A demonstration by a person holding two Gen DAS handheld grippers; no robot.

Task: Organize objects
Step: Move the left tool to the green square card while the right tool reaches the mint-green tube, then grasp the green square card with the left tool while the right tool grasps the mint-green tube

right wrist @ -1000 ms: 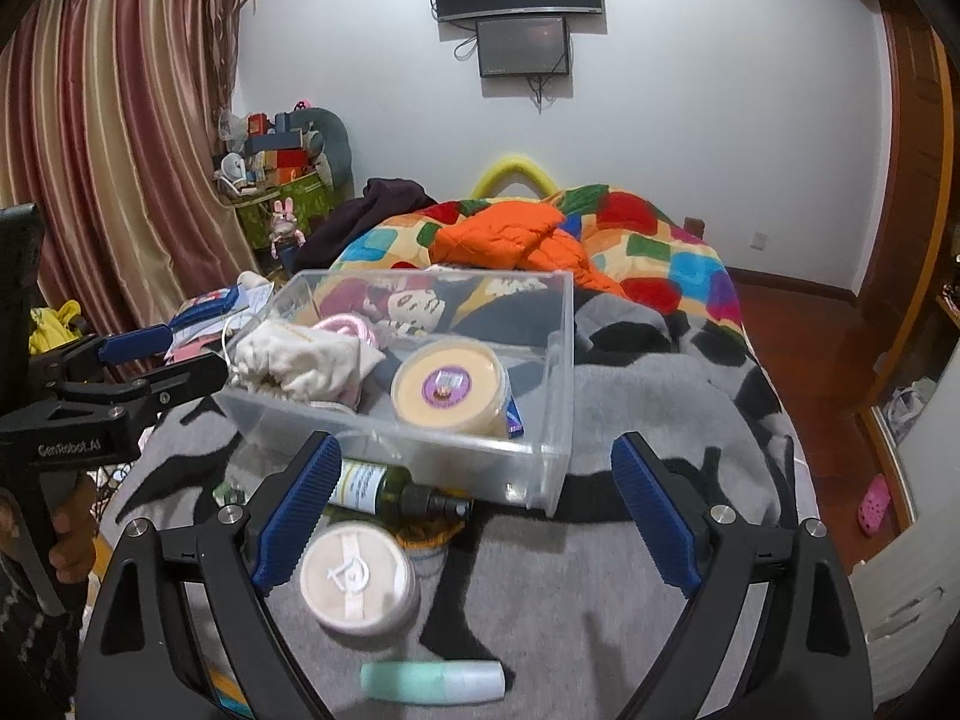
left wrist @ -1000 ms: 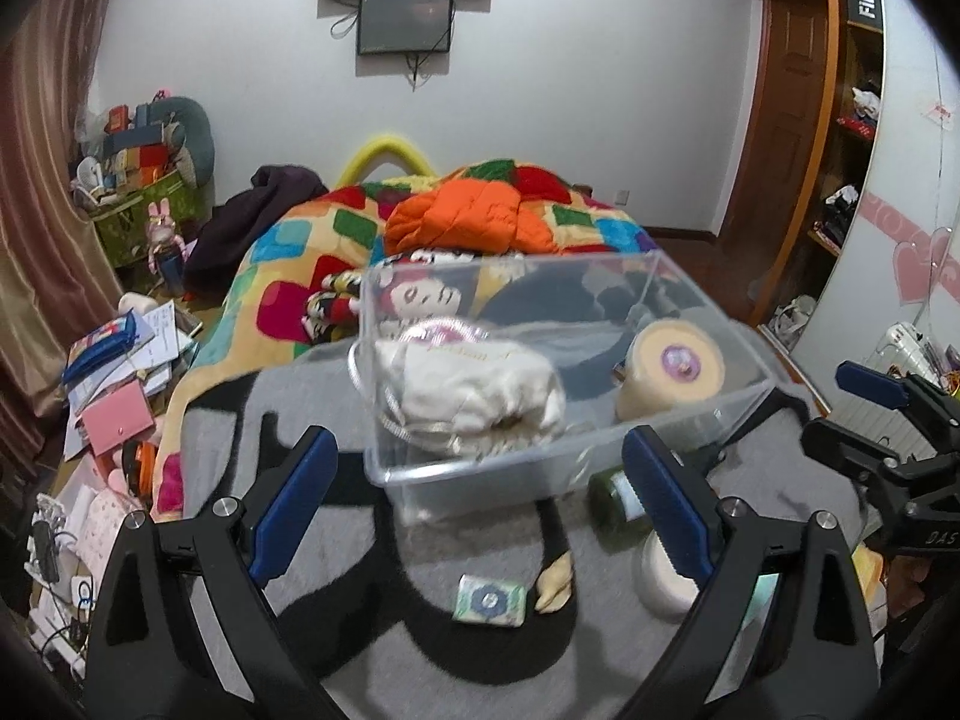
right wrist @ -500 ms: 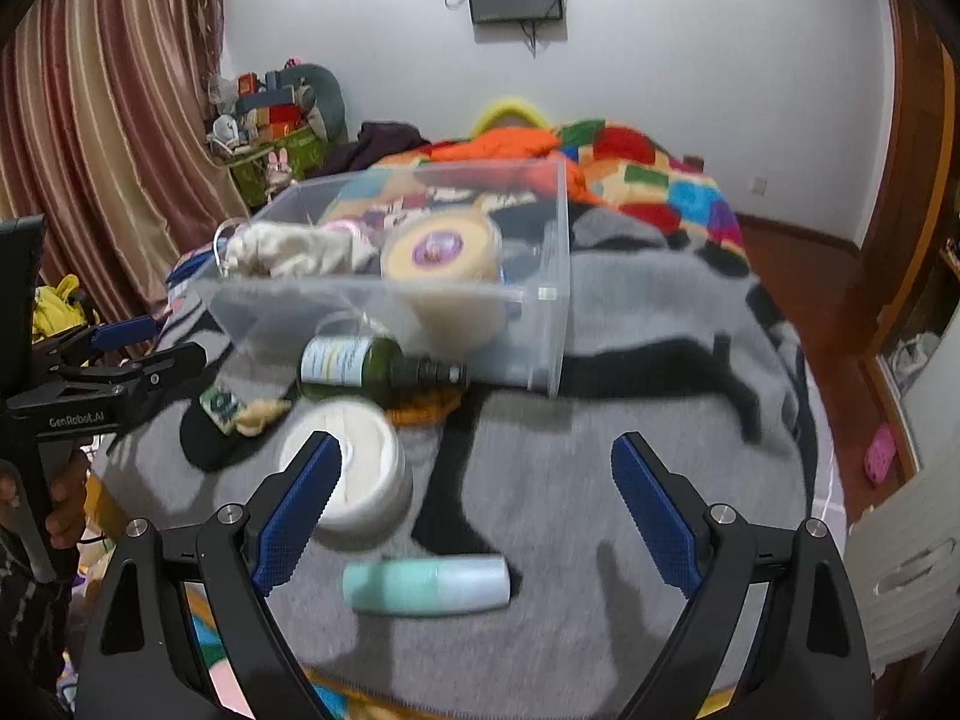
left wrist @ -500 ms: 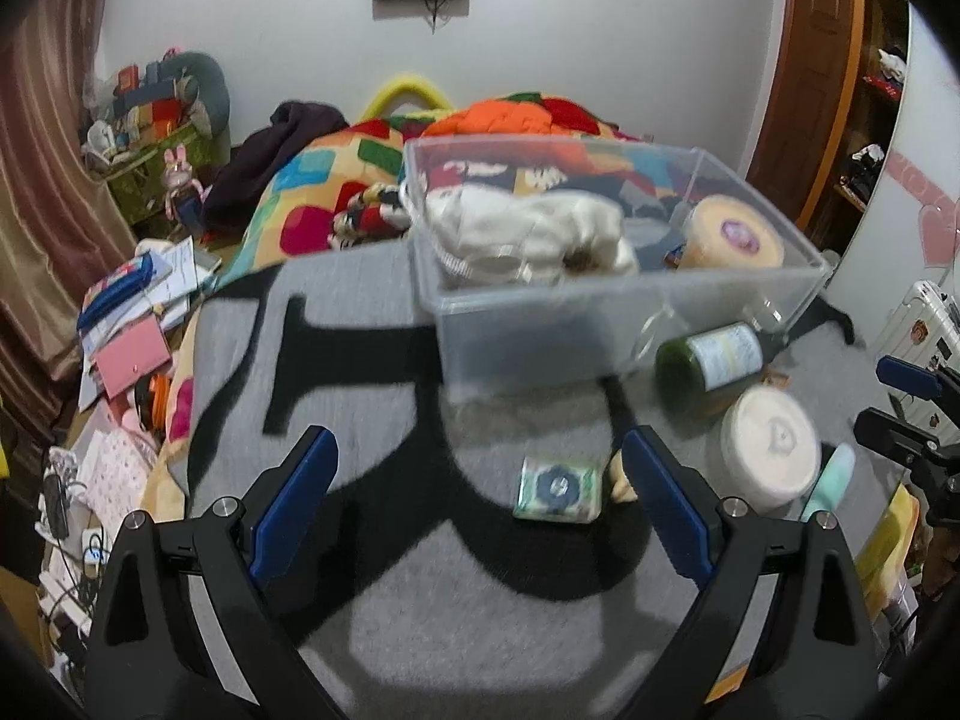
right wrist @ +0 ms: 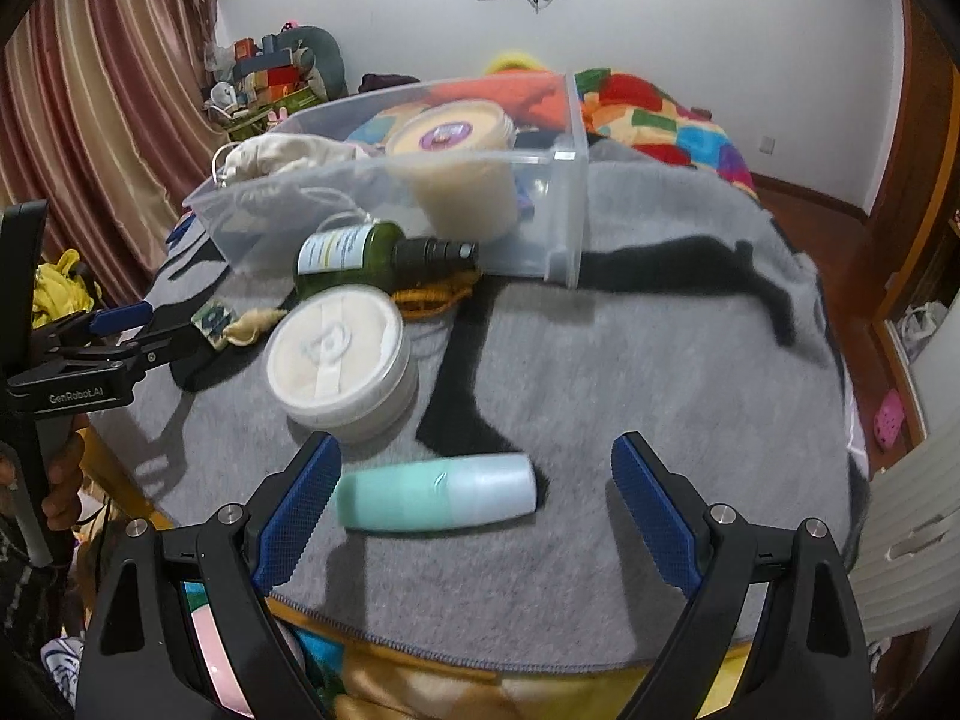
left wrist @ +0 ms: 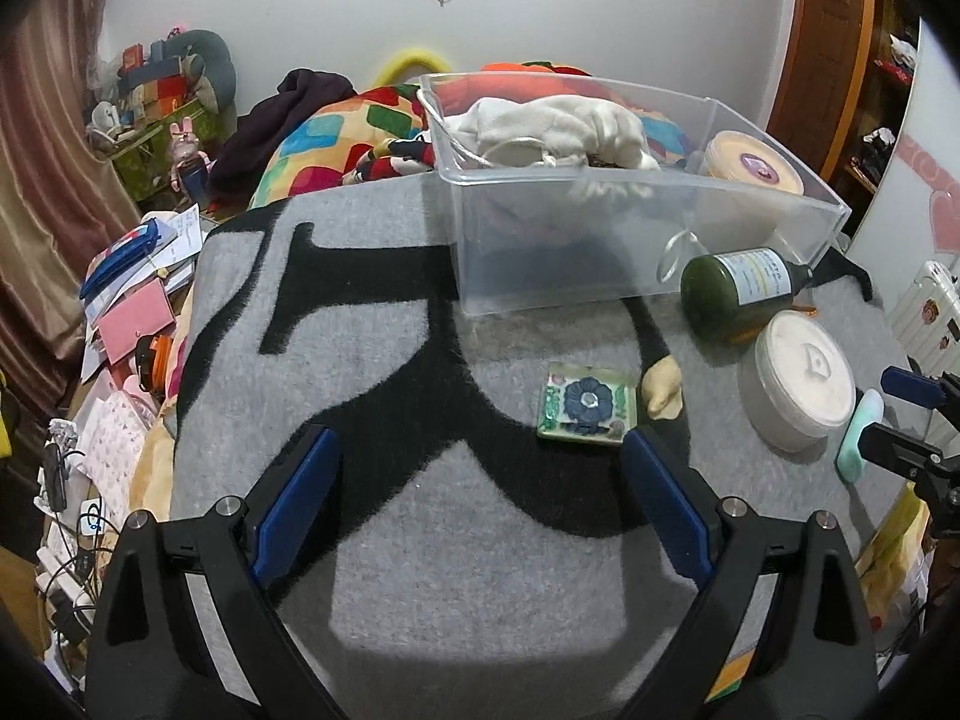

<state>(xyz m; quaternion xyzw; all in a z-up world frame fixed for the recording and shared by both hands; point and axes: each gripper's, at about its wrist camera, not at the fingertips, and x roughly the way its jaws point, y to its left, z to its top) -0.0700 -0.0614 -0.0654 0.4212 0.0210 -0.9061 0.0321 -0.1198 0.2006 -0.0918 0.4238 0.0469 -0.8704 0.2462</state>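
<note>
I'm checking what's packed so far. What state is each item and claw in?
Clear bin: open, partly filled.
Yellow tub: inside bin.
Green bottle: lying outside, capped.
White jar: outside, lidded.
Mint tube: lying flat.
Left claw: open, empty.
Right claw: open, empty.

Fuzzy grey-and-black woven blanket (right wrist: 630, 372), matt and napped. Clear smooth plastic storage bin (left wrist: 600, 240), faintly glossy, upper centre. Dark green glossy glass-like bottle with paper label (right wrist: 372, 255). Satin mint-green plastic tube (right wrist: 438, 492), lower centre. Matt white round plastic tub (right wrist: 339, 354). Soft cream cloth pouch (left wrist: 552, 126).
</note>
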